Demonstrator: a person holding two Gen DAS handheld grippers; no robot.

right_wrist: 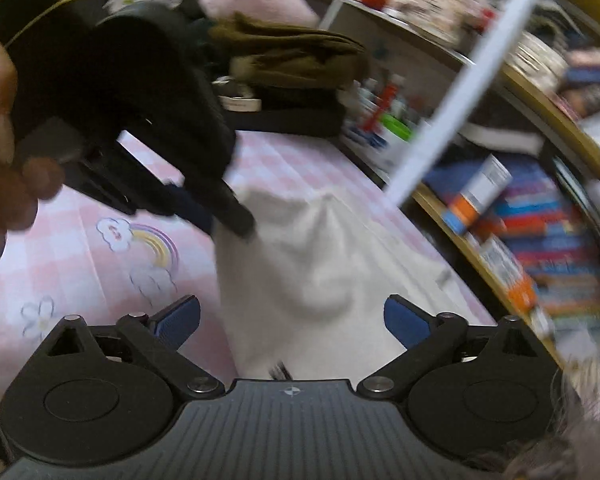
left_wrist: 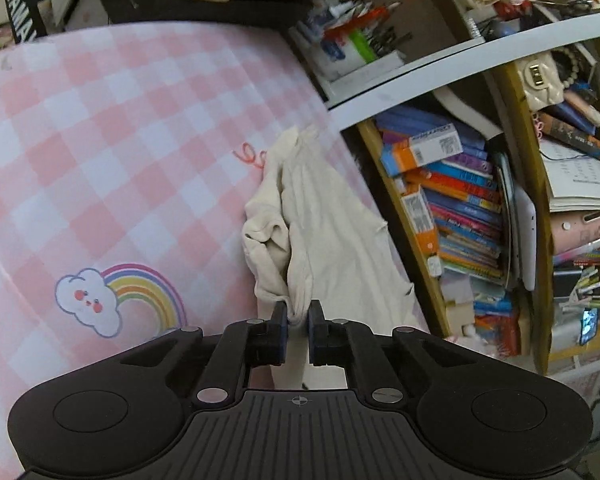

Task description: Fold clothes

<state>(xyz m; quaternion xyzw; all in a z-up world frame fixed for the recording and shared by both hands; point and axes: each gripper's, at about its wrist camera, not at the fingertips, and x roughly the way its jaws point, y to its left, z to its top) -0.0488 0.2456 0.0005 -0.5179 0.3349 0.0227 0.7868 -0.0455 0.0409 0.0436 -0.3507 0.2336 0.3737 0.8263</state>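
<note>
My left tongs (left_wrist: 298, 316) are pinched nearly shut on a fold of the cream garment (left_wrist: 324, 224), which lies bunched along the right edge of the pink checked counter (left_wrist: 100, 128), close to the bookshelf (left_wrist: 460, 208). My right tongs (right_wrist: 292, 316) are spread wide with nothing between them, hanging over the near part of the same garment. In the blurred right wrist view, my hand (right_wrist: 0, 152) shows at the left edge, behind the left tongs.

White letters "YAMA", cut off at the frame edge and possibly incomplete, are seen on a black object (left_wrist: 22, 8).
</note>
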